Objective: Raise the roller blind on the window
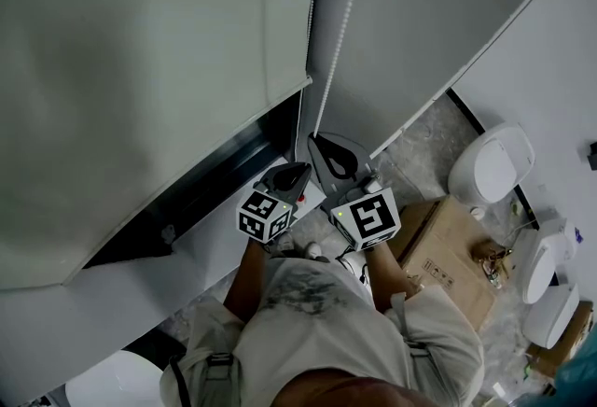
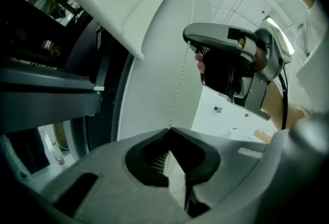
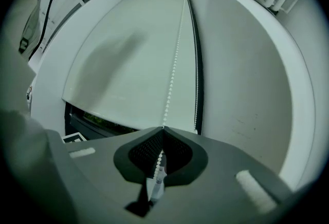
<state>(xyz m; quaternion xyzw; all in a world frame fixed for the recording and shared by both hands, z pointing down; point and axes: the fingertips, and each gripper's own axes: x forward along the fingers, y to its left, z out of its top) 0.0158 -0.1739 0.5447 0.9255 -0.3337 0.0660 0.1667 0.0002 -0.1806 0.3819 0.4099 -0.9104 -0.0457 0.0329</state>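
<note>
Grey cloth of my shirt (image 1: 322,321) fills the bottom of the head view, and just past it sit the two black-and-white marker cubes, the left one (image 1: 265,215) close beside the right one (image 1: 371,218). My left tongs (image 2: 169,131) are closed at the tips right where a thin strand of the white bead chain (image 3: 172,69) comes down to them, so they are clamped on it. My right tongs (image 3: 162,131) are just beside them and a little farther up the same chain; their tips are pressed together on it, and I can see the beads running on through the dark hollow between the jaws. From there the chain climbs straight up along the right edge of the roller blind (image 1: 140,69), close to the corner where a plain grey wall (image 1: 420,13) meets the window. The pale blind hangs down over most of the window (image 1: 224,167), leaving only a dark strip of glass and frame showing under its lower edge. Down on the mottled floor (image 1: 424,139) to my right lies a cardboard box (image 1: 448,246), and beyond it a white ceramic fixture (image 1: 492,164) stands along the foot of the right-hand wall.
</note>
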